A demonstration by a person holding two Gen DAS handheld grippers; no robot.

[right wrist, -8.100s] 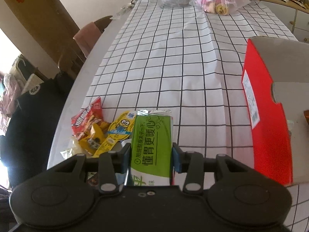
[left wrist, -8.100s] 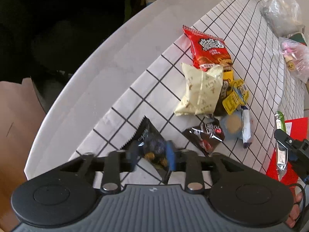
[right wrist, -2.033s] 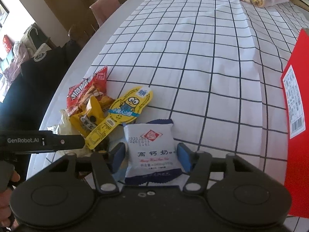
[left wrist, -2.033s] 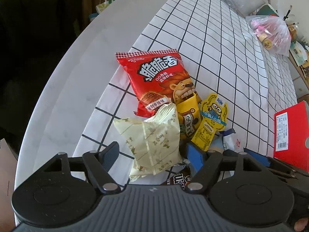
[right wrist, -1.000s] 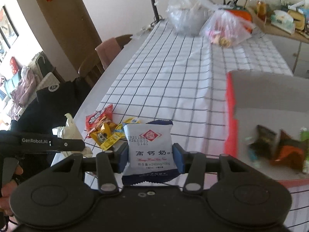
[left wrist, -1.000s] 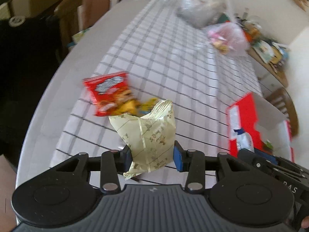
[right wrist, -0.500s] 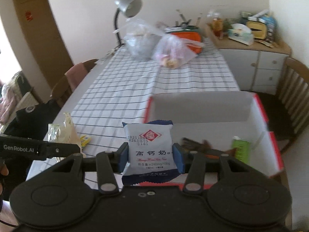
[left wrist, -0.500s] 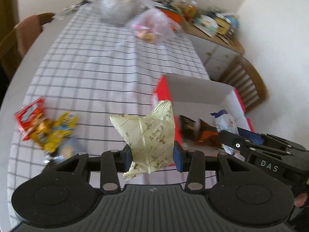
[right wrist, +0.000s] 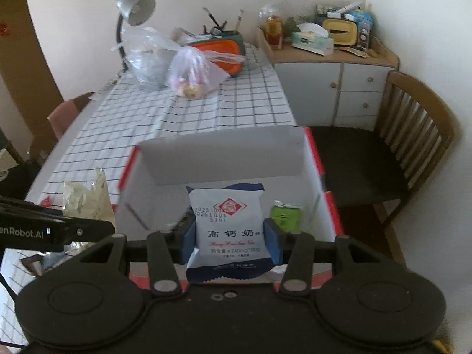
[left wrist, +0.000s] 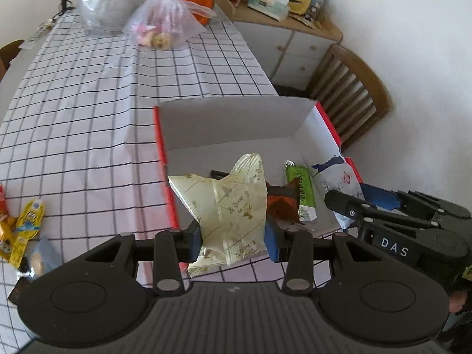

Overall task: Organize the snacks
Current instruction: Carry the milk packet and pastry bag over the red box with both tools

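Observation:
My left gripper (left wrist: 233, 237) is shut on a pale yellow snack bag (left wrist: 227, 203), held above the near left corner of the red box (left wrist: 236, 124). My right gripper (right wrist: 230, 240) is shut on a white and blue milk candy packet (right wrist: 228, 230), over the near side of the same box (right wrist: 224, 153). In the left wrist view that packet (left wrist: 336, 180) and the right gripper (left wrist: 365, 203) show at the box's right side. Inside the box lie a green packet (left wrist: 302, 190) and dark and orange packets (left wrist: 280, 203).
A yellow Minion packet (left wrist: 26, 227) and other snacks lie at the table's left edge. Two plastic bags (right wrist: 188, 70) and a desk lamp (right wrist: 129, 14) stand at the far end of the checked tablecloth (left wrist: 88, 112). A wooden chair (right wrist: 413, 147) stands right of the table.
Both grippers have swung right from the snack pile to the red box, each carrying its packet. The box now fills the middle of both views.

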